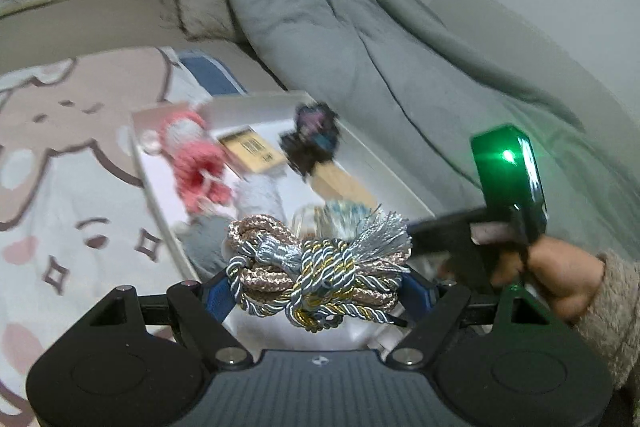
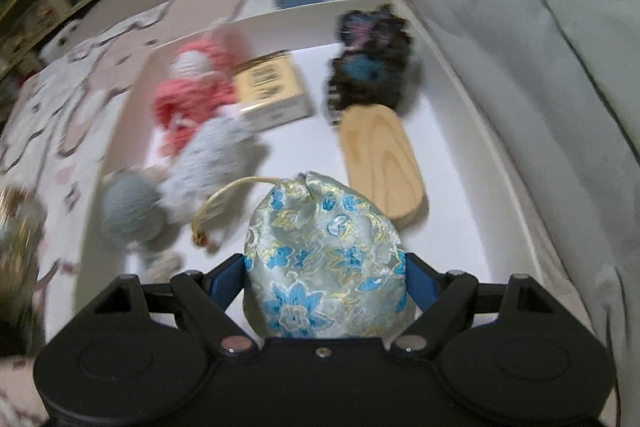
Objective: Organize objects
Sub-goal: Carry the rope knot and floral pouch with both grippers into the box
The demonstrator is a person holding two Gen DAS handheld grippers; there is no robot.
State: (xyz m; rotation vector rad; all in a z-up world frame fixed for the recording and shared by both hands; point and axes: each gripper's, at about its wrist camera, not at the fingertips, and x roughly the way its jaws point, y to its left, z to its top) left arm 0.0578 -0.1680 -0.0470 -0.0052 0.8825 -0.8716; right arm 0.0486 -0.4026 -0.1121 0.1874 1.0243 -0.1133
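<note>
So both tools are loaded up over a white tray [image 2: 472,131] sitting on the bed. The left tool [image 1: 318,297] has its blue pads clamped on a knotted bundle of cord [image 1: 320,267], twisted strands in grey-blue, gold and a pinkish tan, with a frayed tassel end fanning out toward the right. It's hanging above the near end of the tray.

The right tool [image 2: 326,281] is squeezing a little drawstring pouch [image 2: 324,259], pale silk-looking brocade with blue flowers and gold bits. The pouch's tan string [image 2: 228,191] loops out to the left. Can't tell if the pouch bottom is touching the tray floor or just above it.

Inside the tray: a pink knitted doll [image 2: 192,87] at the far left, a grey-white knitted doll [image 2: 208,163] just in front of it and touching it, a small tan box [image 2: 272,91] beside the pink one, a dark crocheted thing with blue and purple patches [image 2: 372,63] at the far right, and a light wooden block [image 2: 384,167] right in front of that one, touching or nearly so.

From the left camera you can also see the person's right hand [image 1: 556,279] holding the other handle, green light [image 1: 508,157] glowing on top. Rumpled grey duvet [image 1: 340,27] runs along the tray's right side, and a cartoon-print sheet [image 1: 60,167] is on the left. Everything's a bit motion-blurred.
</note>
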